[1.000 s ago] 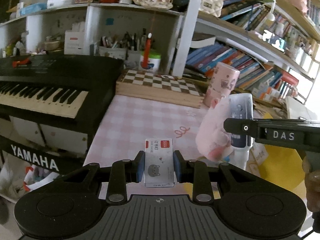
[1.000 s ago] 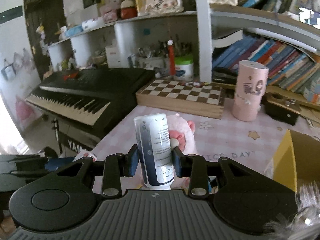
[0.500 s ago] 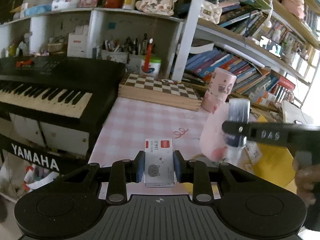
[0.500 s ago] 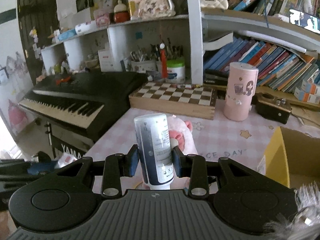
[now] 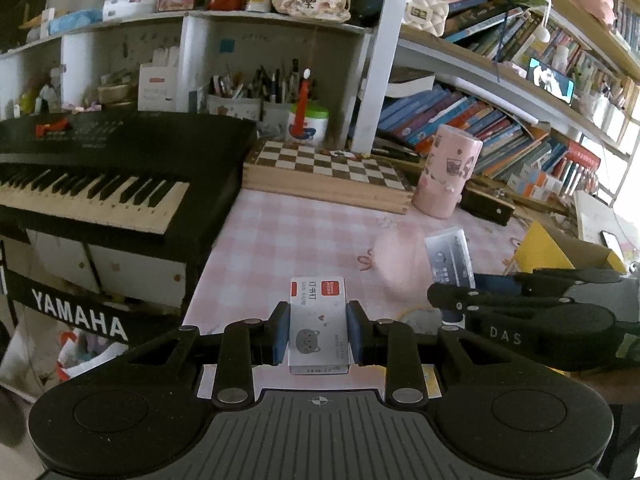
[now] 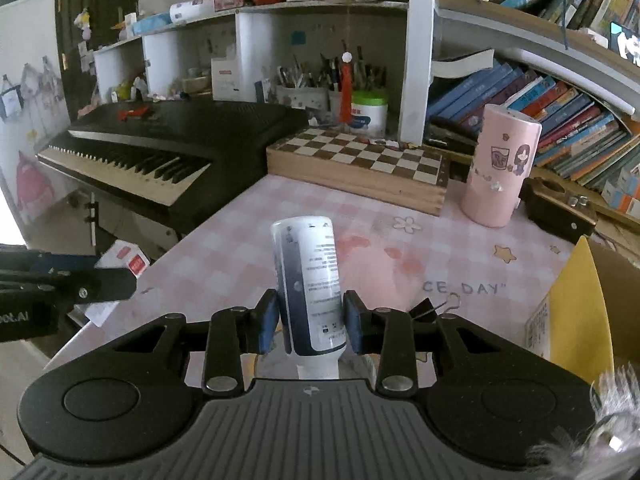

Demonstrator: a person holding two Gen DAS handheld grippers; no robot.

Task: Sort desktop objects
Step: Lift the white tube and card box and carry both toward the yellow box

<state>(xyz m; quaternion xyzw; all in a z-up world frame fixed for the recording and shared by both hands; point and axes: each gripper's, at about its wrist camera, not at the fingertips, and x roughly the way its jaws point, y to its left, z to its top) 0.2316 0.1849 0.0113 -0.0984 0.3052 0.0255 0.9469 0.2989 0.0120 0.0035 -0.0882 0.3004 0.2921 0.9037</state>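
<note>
My left gripper is shut on a small white staple box with a red label and a grey cat picture, held above the near edge of the pink checked desk. My right gripper is shut on a white and dark blue tube, held upright above the desk. The right gripper with the tube shows at the right of the left wrist view. The left gripper with the staple box shows at the left of the right wrist view. A blurred pink shape lies beside the tube.
A black Yamaha keyboard stands left of the desk. A wooden chessboard box and a pink cylinder stand at the back. A yellow cardboard box is at the right. A binder clip lies on the desk. Shelves of books stand behind.
The right gripper with the tube has dropped lower and farther right in the left wrist view. The pink soft toy behind the tube no longer shows in the right wrist view. The left gripper keeps its hold.
</note>
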